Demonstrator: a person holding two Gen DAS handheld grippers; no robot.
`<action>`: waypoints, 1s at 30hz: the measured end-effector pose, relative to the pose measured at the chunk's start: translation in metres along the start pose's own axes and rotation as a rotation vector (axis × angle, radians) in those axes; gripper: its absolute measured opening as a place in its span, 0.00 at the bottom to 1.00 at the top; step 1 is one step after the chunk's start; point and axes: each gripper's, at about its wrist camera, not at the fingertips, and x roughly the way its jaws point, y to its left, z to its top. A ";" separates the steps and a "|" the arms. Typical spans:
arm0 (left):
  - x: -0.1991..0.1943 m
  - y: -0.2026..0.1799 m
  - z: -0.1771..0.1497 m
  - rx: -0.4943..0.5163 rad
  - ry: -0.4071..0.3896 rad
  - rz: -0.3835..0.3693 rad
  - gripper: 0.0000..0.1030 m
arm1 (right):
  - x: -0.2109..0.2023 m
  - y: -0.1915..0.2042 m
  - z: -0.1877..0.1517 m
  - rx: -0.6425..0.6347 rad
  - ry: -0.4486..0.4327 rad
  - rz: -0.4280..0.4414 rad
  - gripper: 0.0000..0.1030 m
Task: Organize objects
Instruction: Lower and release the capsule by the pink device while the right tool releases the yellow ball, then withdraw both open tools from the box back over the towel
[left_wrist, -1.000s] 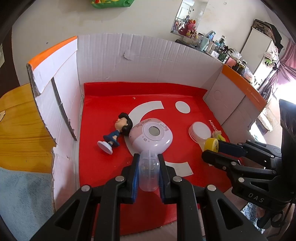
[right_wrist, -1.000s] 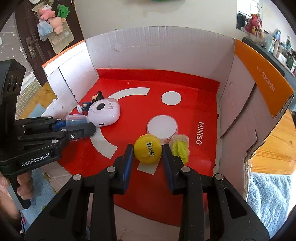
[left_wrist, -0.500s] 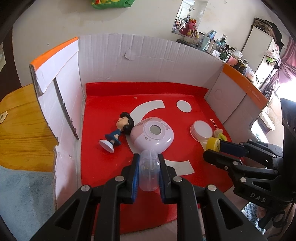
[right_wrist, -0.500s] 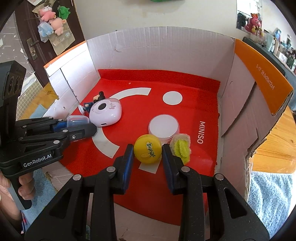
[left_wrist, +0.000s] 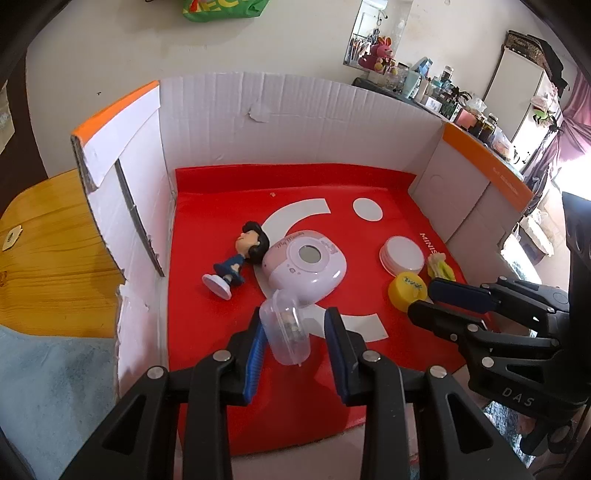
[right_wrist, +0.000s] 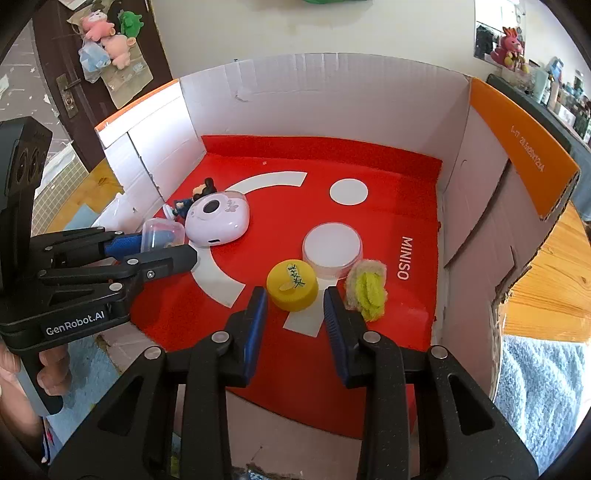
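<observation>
A: Since a moment ago the left gripper (left_wrist: 295, 332) has let go: its jaws are opening, and the clear capsule (left_wrist: 284, 332) lies tilted between them, free.
B: And the right gripper (right_wrist: 293, 308)?
A: Jaws slightly apart and opening, flanking the yellow cap (right_wrist: 292, 284) with scribbled writing.
B: Farther in?
A: Fuzzy yellow toy (right_wrist: 366, 286), white lid (right_wrist: 331, 246), glossy pink camera (left_wrist: 304, 264), figurine (left_wrist: 236, 264), on the box's (left_wrist: 295, 122) red "MINISO" floor.

Pink bunny plush (left_wrist: 382, 51) on a cluttered shelf (left_wrist: 443, 99) — green bag (left_wrist: 221, 7) above.
</observation>
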 end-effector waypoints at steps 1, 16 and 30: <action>0.000 0.000 0.000 0.000 -0.002 0.001 0.38 | -0.001 0.001 -0.001 -0.002 0.000 0.001 0.37; -0.013 -0.003 -0.004 0.010 -0.030 0.017 0.46 | -0.012 0.007 -0.006 -0.011 -0.022 0.002 0.48; -0.030 -0.005 -0.007 0.011 -0.069 0.045 0.60 | -0.025 0.014 -0.011 -0.024 -0.046 0.012 0.62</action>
